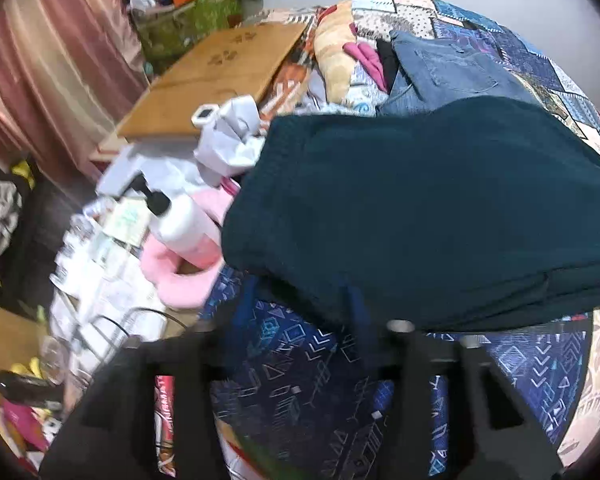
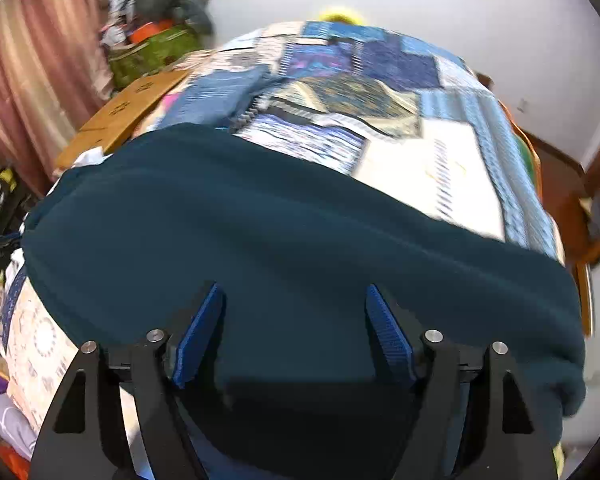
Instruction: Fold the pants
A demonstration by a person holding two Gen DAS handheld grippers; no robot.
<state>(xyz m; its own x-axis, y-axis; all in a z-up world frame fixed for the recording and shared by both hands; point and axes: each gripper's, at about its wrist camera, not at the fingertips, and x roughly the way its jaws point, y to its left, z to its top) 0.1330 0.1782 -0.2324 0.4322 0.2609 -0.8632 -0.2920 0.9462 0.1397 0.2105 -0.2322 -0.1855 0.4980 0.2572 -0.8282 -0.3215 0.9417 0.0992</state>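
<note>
Dark teal pants [image 1: 420, 216] lie in a wide folded band across a blue patchwork bedspread [image 1: 300, 368]. My left gripper [image 1: 300, 312] hangs at the near left edge of the pants, blurred, its blue fingers [image 1: 356, 308] apart and nothing pinched between them. In the right wrist view the same pants [image 2: 300, 224] fill the middle. My right gripper [image 2: 294, 320] hovers over their near part, open, with both blue pads [image 2: 198, 336] well apart and the cloth lying loose beneath them.
Folded jeans [image 1: 448, 68] and a pink garment [image 1: 364, 56] sit behind the pants. A cardboard box [image 1: 212, 80], a white pump bottle [image 1: 184, 220], a pink fluffy item [image 1: 180, 276] and papers crowd the left side. Wooden furniture [image 2: 560, 184] stands at the right.
</note>
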